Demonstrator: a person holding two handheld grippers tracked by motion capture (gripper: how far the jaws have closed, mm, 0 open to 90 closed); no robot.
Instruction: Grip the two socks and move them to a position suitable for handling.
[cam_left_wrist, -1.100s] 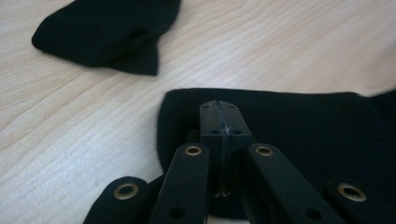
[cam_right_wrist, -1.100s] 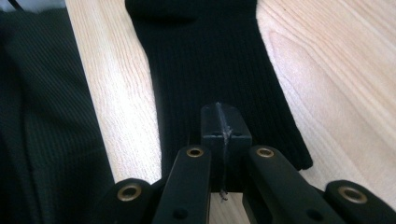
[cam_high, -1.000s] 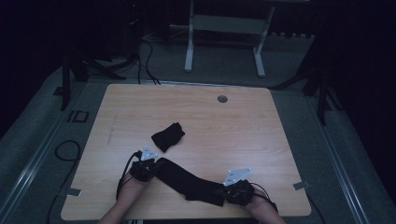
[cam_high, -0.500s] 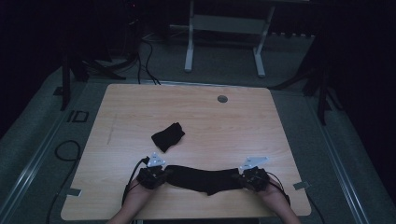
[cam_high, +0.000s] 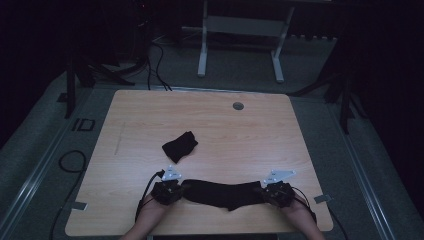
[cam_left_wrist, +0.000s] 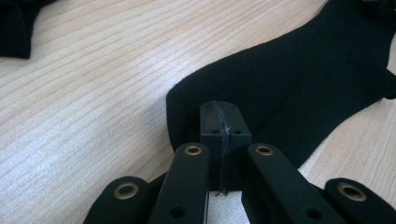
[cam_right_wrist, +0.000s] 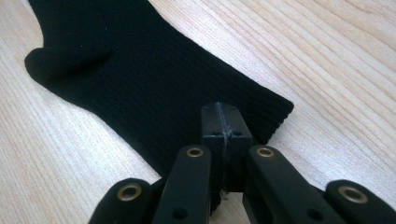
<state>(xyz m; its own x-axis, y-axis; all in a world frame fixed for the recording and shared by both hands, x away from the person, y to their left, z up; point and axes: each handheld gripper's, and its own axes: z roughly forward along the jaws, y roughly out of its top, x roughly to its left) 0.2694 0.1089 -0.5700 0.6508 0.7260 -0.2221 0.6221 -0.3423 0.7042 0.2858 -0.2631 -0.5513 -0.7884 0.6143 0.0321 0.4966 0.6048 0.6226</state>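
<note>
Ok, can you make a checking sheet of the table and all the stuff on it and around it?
Surface: wooden table, with a round grommet near the far edge.
Job's things: long black sock laid flat along the near edge, stretched between the two grippers.
Clutter: second black sock, folded, lying apart near the middle.
Grippers: left gripper shut on the sock's rounded end; right gripper shut on its ribbed end.
Cables: one trails from each gripper; a loop lies on the floor at left.
Surroundings: dark room, grey floor, a white frame beyond the table.
</note>
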